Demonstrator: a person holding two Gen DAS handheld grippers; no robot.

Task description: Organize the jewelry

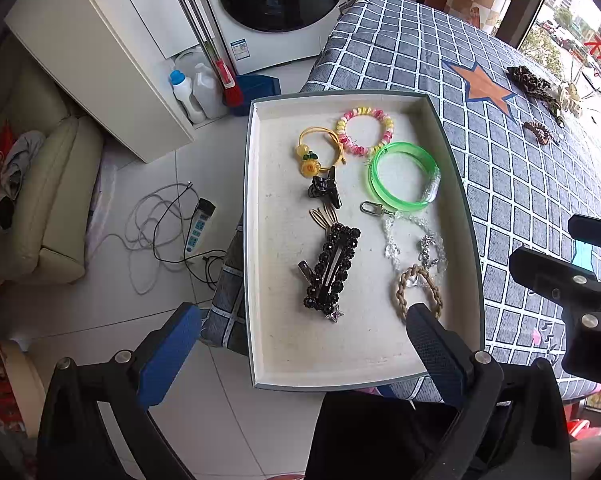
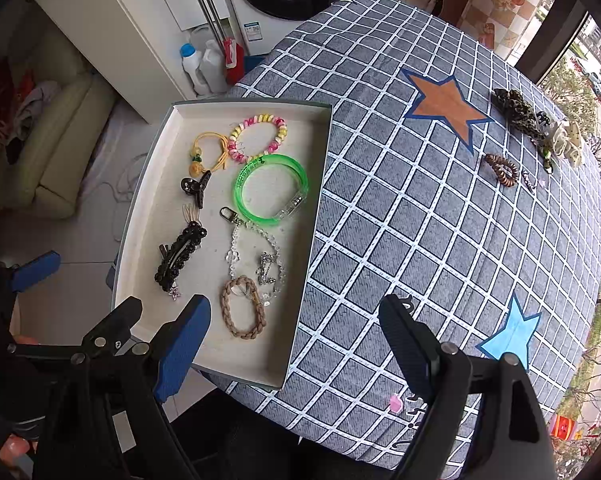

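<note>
Fingers on both grippers stand spread wide with nothing between them: the left gripper [image 1: 300,344] hangs over the near end of the tray [image 1: 256,240], the right gripper [image 2: 296,336] over the tray's near right corner and the tabletop [image 2: 380,220] beside it.

Largest is the checked tabletop, then the shallow tray at its left edge, partly overhanging the floor. Inside lie a green bangle [image 2: 270,190], a pink-and-yellow bead bracelet [image 2: 258,136], a yellow cord bracelet [image 2: 208,152], a black beaded clip [image 2: 180,254], a braided tan tie [image 2: 242,306], a clear crystal chain [image 2: 256,256] and a small black claw clip [image 2: 194,190].

Well apart, at the far right of the tabletop, wait a leopard scrunchie [image 2: 518,112], a pale claw clip [image 2: 566,140] and a brown coil tie [image 2: 500,168].

Judging by this, gathering is partly done; the next move likely calls for the right gripper to reach far across and close on one of those loose pieces, the coil tie being nearest.
</note>
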